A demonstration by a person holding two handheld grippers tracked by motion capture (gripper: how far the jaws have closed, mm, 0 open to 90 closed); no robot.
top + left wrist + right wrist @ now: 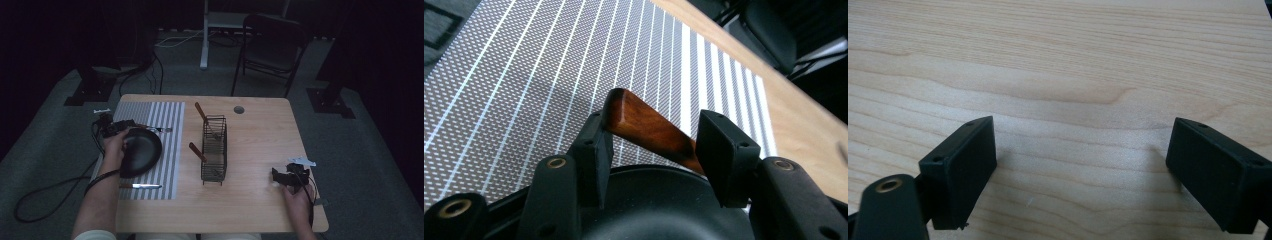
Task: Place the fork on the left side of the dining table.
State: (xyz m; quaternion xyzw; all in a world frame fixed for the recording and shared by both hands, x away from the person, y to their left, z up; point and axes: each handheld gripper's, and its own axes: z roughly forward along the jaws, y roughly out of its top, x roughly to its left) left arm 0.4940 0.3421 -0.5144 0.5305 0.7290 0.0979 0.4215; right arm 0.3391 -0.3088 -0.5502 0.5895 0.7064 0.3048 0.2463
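- The left claw (651,137) has a brown wooden handle (649,130) between its jaws; one jaw touches the handle, the other stands just beside it, so I cannot tell if it grips.
- Below it is a black bowl (141,150) on a striped mat (165,145), near the worktop's (255,195) left edge.
- A knife (141,186) lies at the mat's near edge.
- The right claw (1080,172) is released, above bare wood near the right edge.
- A wire basket (214,150) stands in the middle.
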